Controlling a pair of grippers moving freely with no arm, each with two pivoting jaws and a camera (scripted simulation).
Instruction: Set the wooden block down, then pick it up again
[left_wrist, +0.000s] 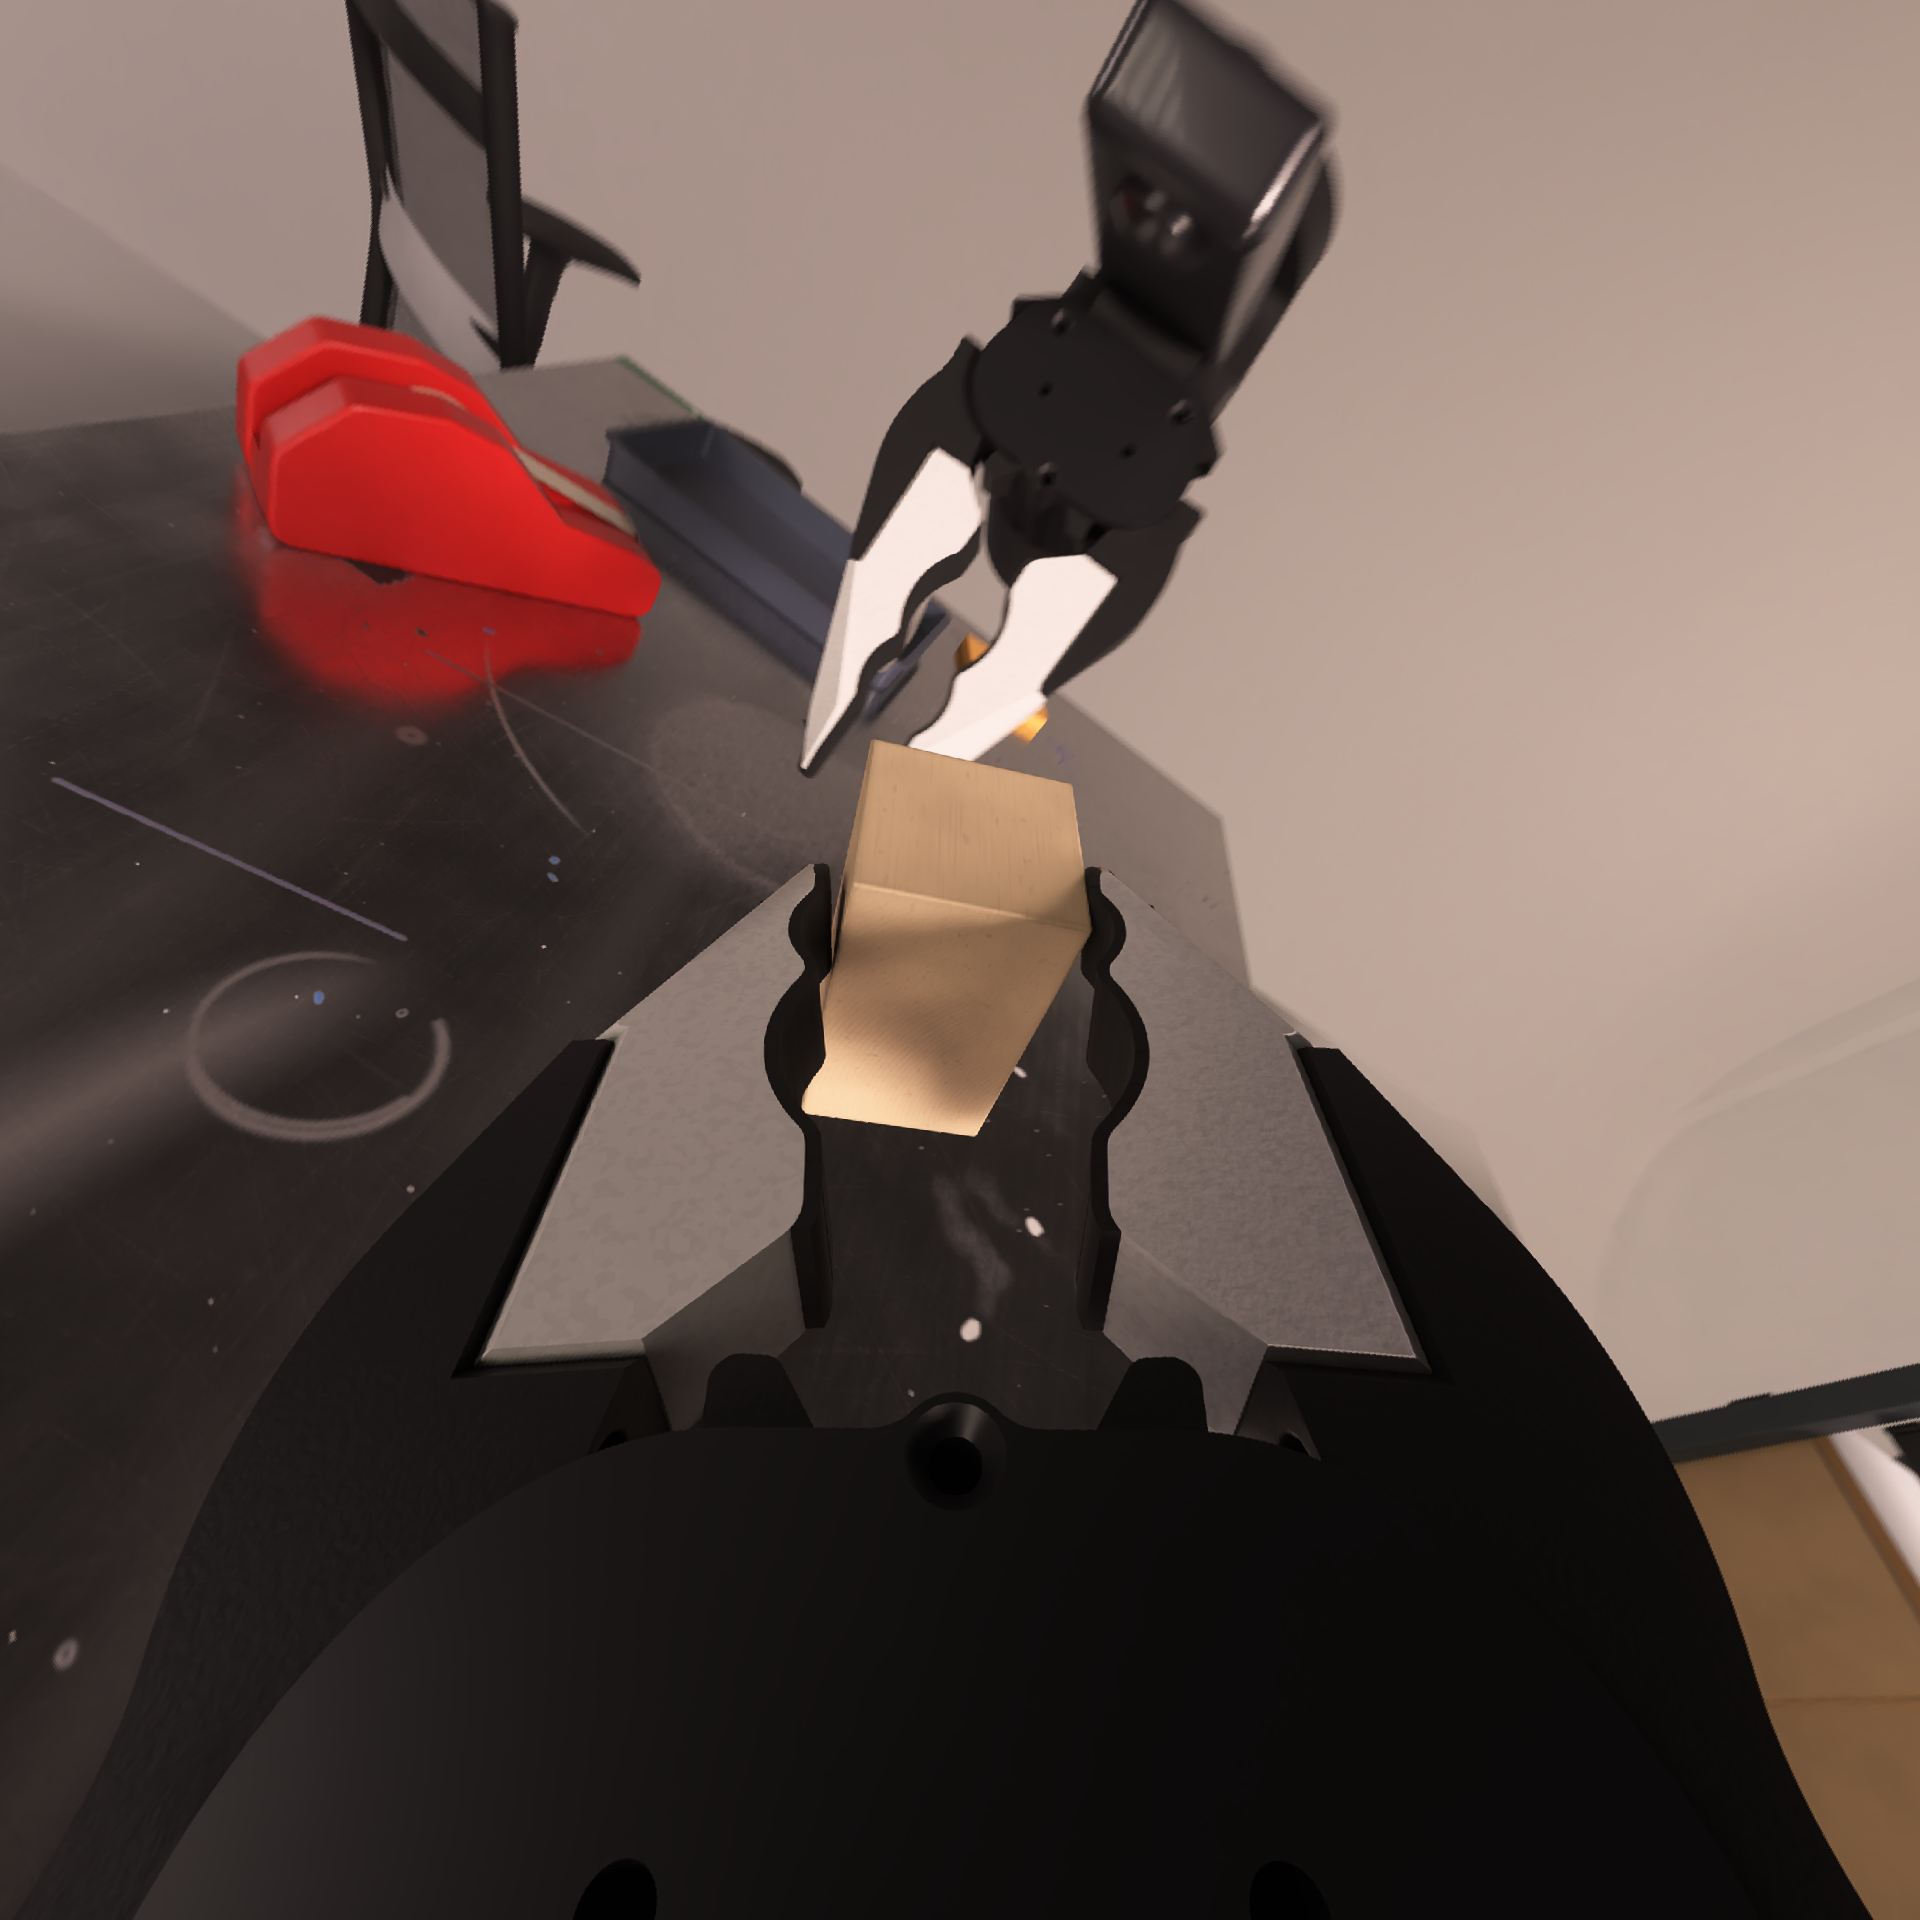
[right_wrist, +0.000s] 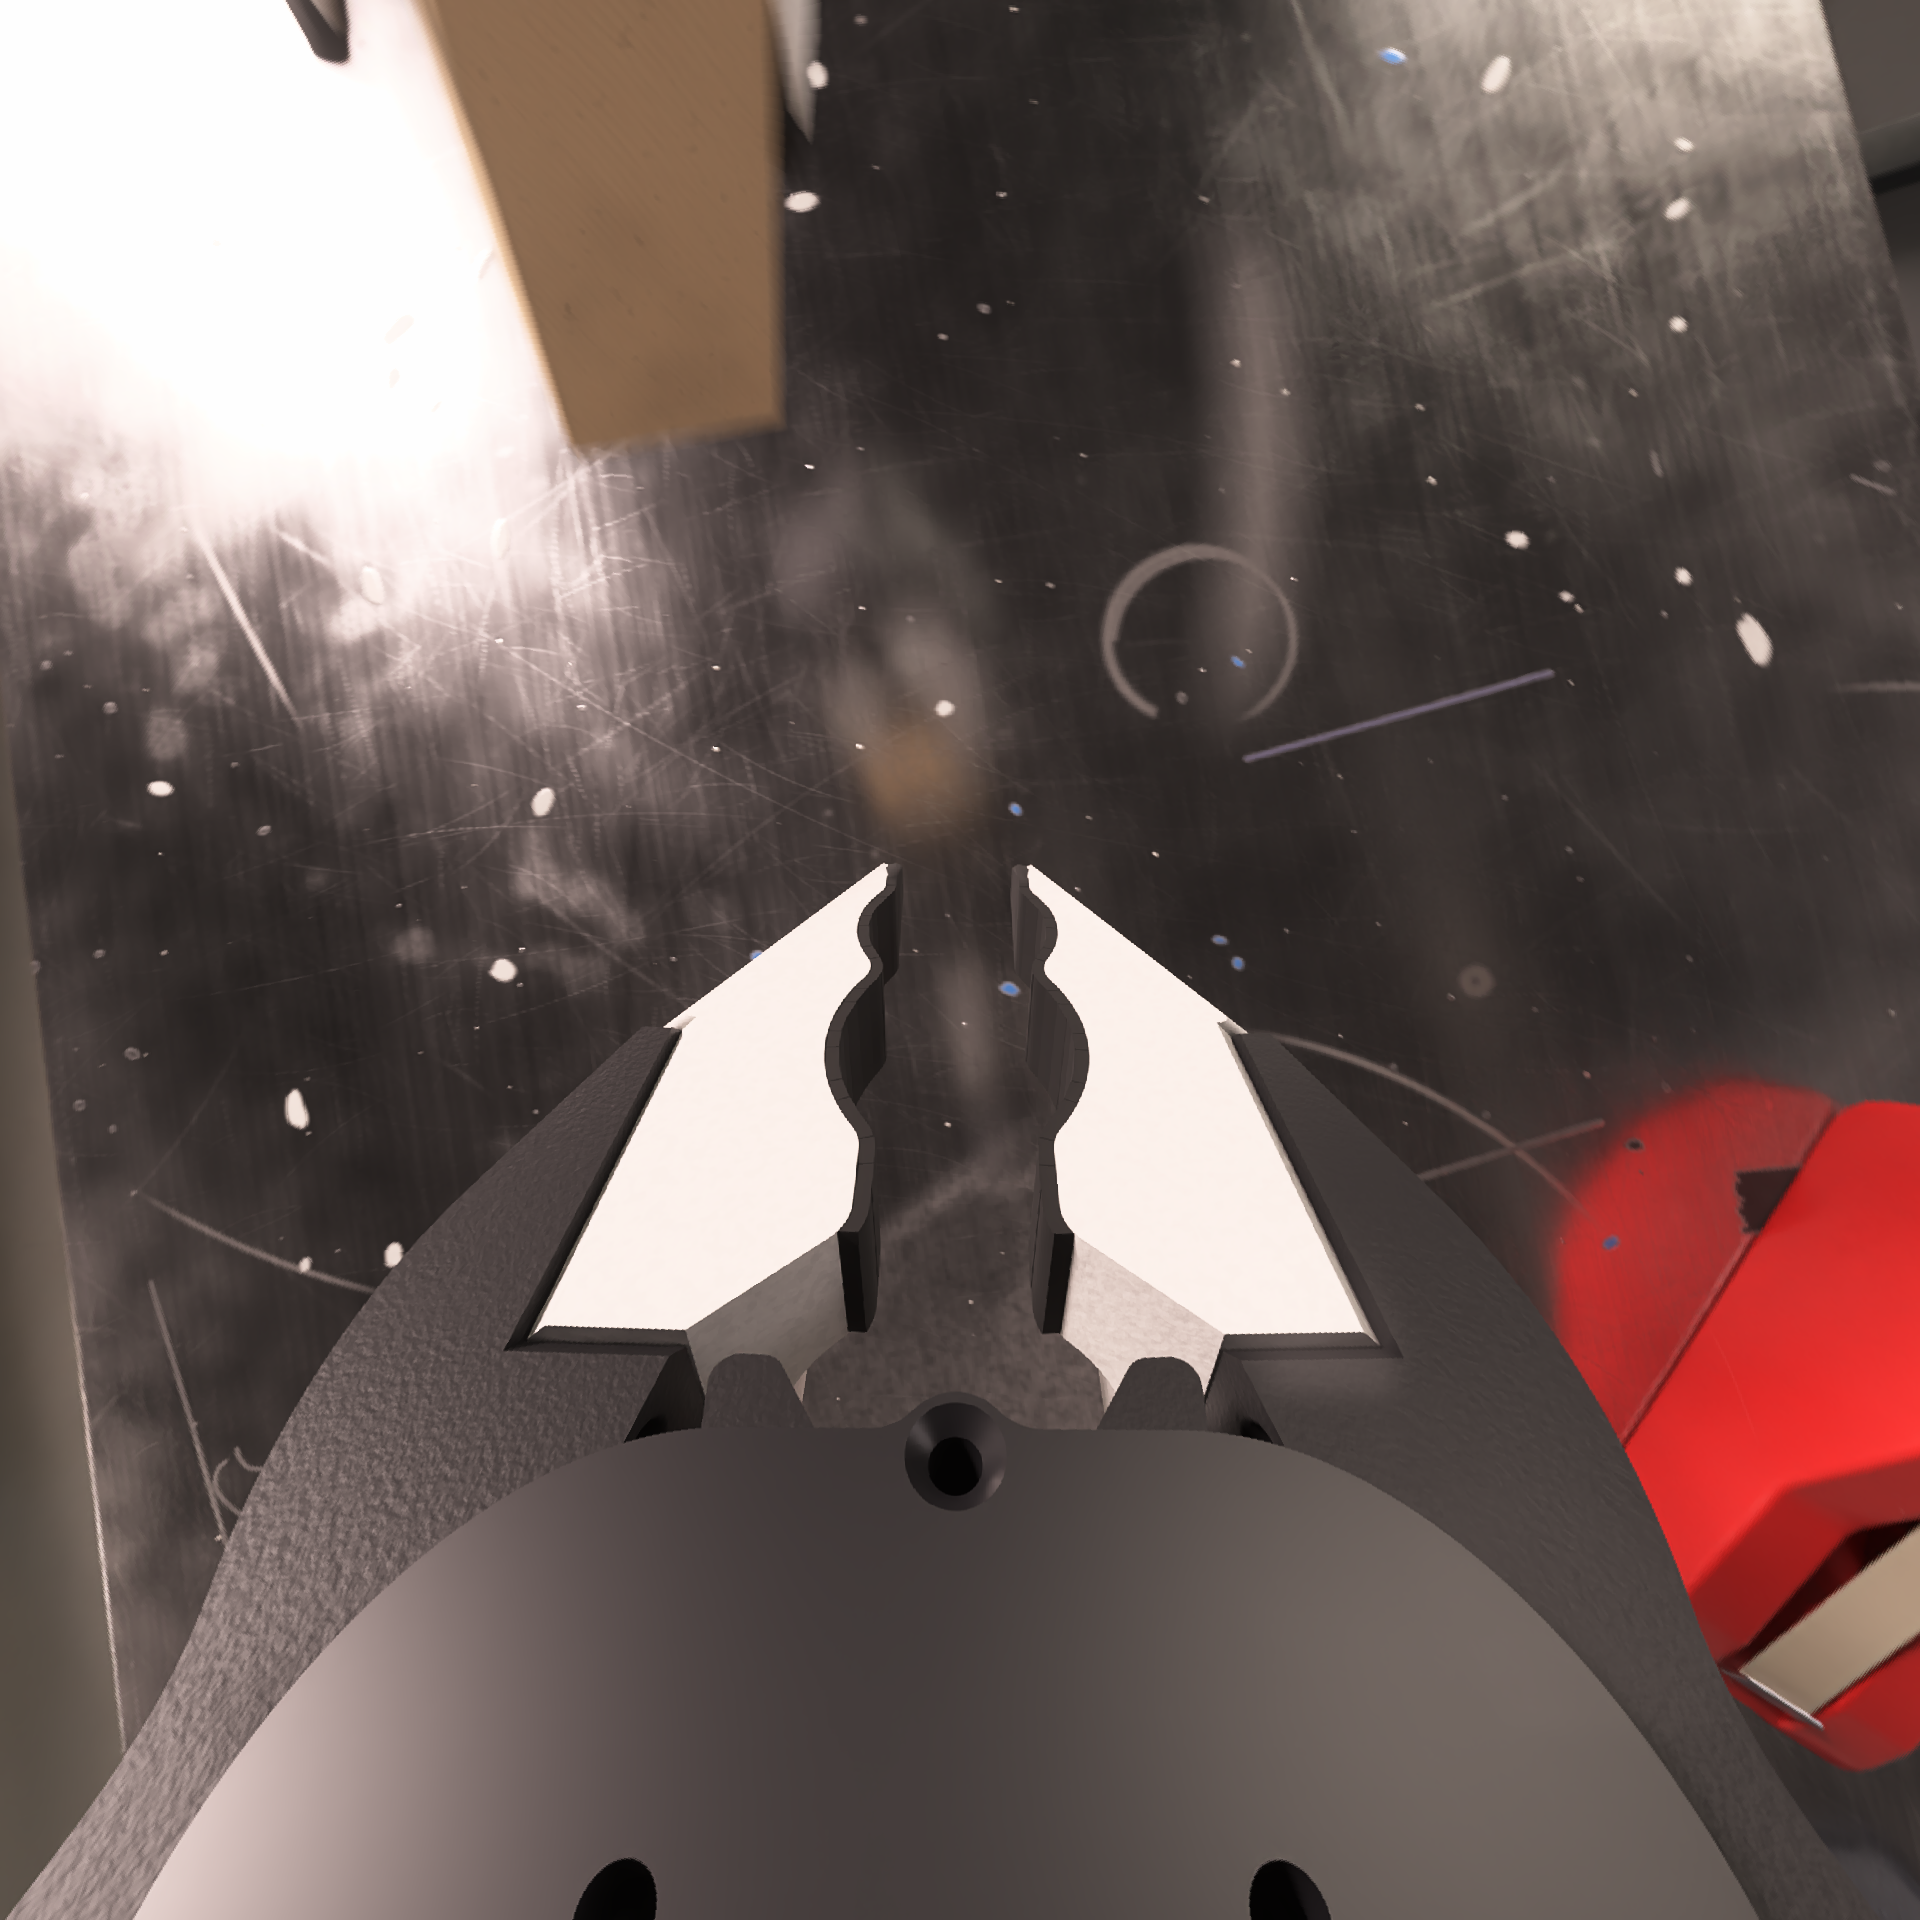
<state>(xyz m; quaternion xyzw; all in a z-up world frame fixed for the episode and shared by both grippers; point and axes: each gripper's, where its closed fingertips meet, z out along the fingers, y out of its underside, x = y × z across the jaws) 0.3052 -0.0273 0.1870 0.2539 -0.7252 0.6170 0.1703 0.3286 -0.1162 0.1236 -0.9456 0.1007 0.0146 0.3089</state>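
The left gripper clenched the wooden block, seemingly just above the dark table. The right gripper hovered empty, fingers parted.

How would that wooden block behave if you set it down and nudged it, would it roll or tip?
The wooden block, between the left gripper's fingers, has flat faces and square edges, so it probably won't roll. It looks taller than wide, so on end it might tip. It looks rigid, and the smooth table may let it slide.

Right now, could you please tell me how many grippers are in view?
2: the left gripper shut on the wooden block, and the right gripper open and empty above the table.
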